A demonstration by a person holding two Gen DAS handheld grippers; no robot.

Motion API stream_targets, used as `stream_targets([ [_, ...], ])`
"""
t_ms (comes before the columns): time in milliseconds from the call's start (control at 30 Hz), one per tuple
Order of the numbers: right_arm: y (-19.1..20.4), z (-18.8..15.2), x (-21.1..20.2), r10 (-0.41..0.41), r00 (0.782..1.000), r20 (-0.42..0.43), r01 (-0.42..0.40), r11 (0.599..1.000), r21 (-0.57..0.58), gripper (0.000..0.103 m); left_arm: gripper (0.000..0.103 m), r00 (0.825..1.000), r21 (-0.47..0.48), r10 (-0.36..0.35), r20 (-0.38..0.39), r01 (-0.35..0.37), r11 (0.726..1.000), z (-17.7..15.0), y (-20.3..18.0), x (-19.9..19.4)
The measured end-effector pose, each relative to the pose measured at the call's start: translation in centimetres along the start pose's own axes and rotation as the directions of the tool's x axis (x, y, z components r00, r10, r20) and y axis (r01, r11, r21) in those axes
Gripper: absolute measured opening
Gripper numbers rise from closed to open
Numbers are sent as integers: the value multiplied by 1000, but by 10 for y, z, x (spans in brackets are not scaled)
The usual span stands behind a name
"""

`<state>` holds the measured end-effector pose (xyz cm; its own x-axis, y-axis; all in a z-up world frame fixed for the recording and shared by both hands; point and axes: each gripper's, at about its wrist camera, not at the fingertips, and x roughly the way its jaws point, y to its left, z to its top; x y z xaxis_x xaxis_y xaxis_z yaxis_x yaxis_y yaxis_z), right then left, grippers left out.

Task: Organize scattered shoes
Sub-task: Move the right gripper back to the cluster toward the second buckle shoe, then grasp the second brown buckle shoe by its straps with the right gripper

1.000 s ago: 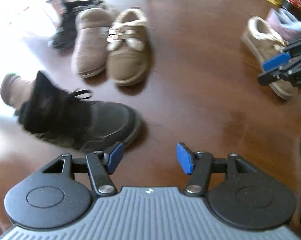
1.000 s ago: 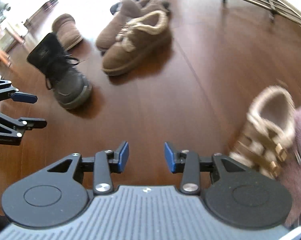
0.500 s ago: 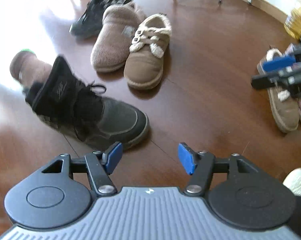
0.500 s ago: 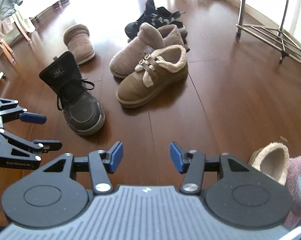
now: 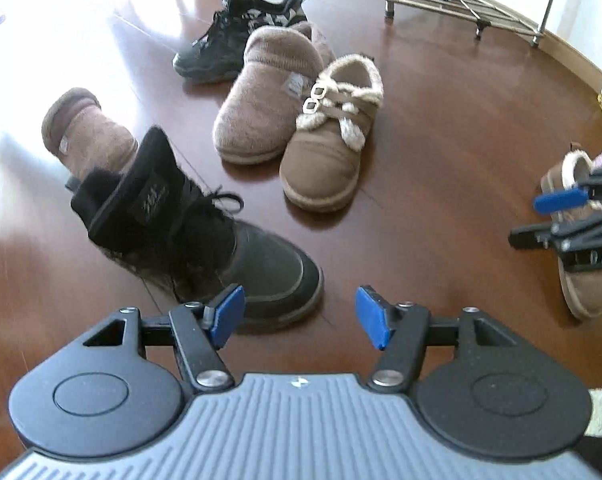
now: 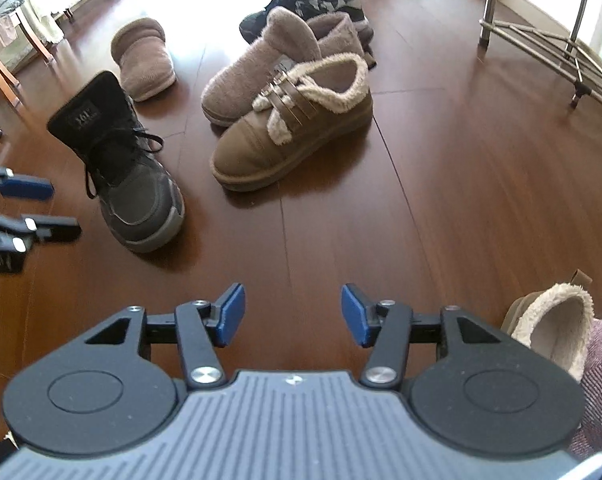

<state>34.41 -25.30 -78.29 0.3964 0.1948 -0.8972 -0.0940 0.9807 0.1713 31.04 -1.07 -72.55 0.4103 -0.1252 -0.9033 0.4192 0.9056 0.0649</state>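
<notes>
The black lace-up boot stands upright on the wooden floor at the lower left of the left wrist view, its long axis running diagonally, toe toward the lower right of the frame and just above the left gripper. Behind its collar, at mid left, a brown slipper boot sits close by. In the upper centre, a fuzzy taupe ankle boot and a tan fleece-trimmed strap shoe stand side by side, touching, both toes toward the bottom of the frame. A black patterned sneaker lies behind them, toe toward the left. At the right edge, another tan fleece-lined shoe sits partly hidden by the right gripper. A metal rack stands at the upper right.

The left gripper's jaws stand apart with only floor between them. The right gripper's jaws are opening, with nothing between them in the right wrist view.
</notes>
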Motion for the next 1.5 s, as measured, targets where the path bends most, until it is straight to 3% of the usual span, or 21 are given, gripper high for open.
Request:
stream_targets([
  [467, -25, 29, 28, -27, 1000, -15, 25, 995, -99, 54, 65, 997, 90, -19, 76, 12, 996, 34, -24, 23],
  [700, -33, 86, 43, 137, 988, 69, -126, 982, -143, 58, 65, 995, 49, -28, 97, 23, 999, 48, -5, 32],
  [900, -22, 142, 73, 212, 971, 107, -186, 959, -215, 64, 65, 996, 16, -39, 83, 38, 999, 53, 8, 45],
  [1100, 2, 187, 125, 206, 978, 40, -186, 940, -286, 69, 65, 998, 16, -28, 53, 28, 999, 44, 15, 53],
  [1233, -3, 202, 169, 212, 974, -85, -226, 946, -232, 69, 65, 999, 37, -19, 49, 17, 999, 37, 15, 50],
  [1267, -4, 201, 174, 231, 968, -96, -247, 943, -225, 68, 65, 999, 40, -18, 45, 16, 999, 35, 15, 49],
  [1300, -6, 198, 179, 253, 962, -103, -270, 938, -220, 52, 65, 999, 42, -17, 42, 15, 999, 34, 15, 48],
  [1400, -10, 189, 187, 304, 946, -116, -322, 923, -210, 39, 65, 999, 47, -4, 35, 3, 999, 31, 13, 45],
  [1500, -15, 175, 176, 358, 925, -130, -379, 894, -238, 32, 65, 999, 57, 1, 35, -3, 998, 30, 10, 41],
])
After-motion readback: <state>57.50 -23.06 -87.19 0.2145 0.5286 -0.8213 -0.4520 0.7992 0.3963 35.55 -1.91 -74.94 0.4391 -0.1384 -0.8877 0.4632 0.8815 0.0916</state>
